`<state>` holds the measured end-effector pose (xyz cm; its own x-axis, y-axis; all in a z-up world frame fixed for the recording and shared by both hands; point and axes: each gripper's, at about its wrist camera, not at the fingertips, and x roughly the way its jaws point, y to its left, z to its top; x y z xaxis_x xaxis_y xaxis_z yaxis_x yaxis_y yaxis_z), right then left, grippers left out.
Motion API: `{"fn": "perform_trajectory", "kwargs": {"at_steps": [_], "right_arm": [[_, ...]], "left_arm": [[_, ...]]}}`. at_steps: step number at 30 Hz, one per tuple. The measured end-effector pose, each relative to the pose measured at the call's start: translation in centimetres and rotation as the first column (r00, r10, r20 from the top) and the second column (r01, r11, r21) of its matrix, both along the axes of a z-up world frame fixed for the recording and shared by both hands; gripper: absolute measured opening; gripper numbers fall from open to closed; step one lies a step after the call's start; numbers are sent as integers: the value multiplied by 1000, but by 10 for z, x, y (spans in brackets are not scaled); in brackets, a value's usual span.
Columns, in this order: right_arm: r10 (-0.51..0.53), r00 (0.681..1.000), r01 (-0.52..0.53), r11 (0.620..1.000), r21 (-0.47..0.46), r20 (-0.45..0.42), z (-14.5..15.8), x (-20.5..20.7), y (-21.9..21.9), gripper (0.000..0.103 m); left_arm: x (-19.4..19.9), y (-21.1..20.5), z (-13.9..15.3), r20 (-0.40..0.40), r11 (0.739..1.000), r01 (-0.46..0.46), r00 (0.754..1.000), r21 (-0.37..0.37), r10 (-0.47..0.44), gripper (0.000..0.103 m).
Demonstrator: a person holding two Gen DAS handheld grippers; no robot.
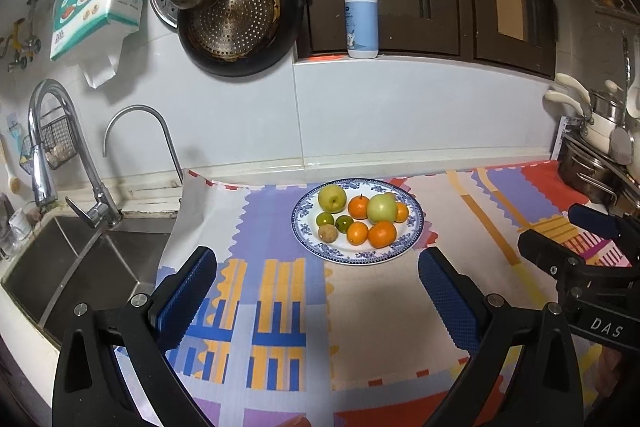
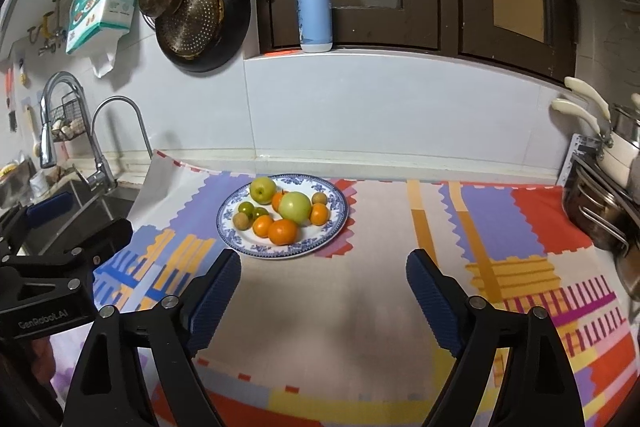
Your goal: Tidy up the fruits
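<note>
I see my left gripper [image 1: 318, 295] with fingers spread wide, holding nothing, hovering above the patterned mat [image 1: 372, 291] on the counter. My right gripper [image 2: 324, 297] is equally wide open and empty. The plate [image 1: 416, 223] of fruits [image 1: 362, 217] sits on the mat at twelve o'clock from the left fingers, eleven from the right.

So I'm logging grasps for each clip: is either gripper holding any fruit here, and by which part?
Nothing is held. The left gripper and right gripper are both open and empty, short of the plate of fruit.
</note>
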<state>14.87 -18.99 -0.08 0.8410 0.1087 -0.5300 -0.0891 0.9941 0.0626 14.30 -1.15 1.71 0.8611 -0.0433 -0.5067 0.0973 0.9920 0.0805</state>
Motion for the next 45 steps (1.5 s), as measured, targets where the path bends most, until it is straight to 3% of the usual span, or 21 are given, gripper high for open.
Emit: {"fn": "perform_trajectory", "kwargs": {"at_steps": [18,45], "right_arm": [[-12,1000,12,1000,0,4,4,-28,-8,86],[-12,1000,12,1000,1,-9,0,-33,-9,86]], "left_arm": [[-30,-4,1,15,1000,15,1000,8,-15,103],[-30,-5,-2,3,1000,25,1000,14,-25,103]]}}
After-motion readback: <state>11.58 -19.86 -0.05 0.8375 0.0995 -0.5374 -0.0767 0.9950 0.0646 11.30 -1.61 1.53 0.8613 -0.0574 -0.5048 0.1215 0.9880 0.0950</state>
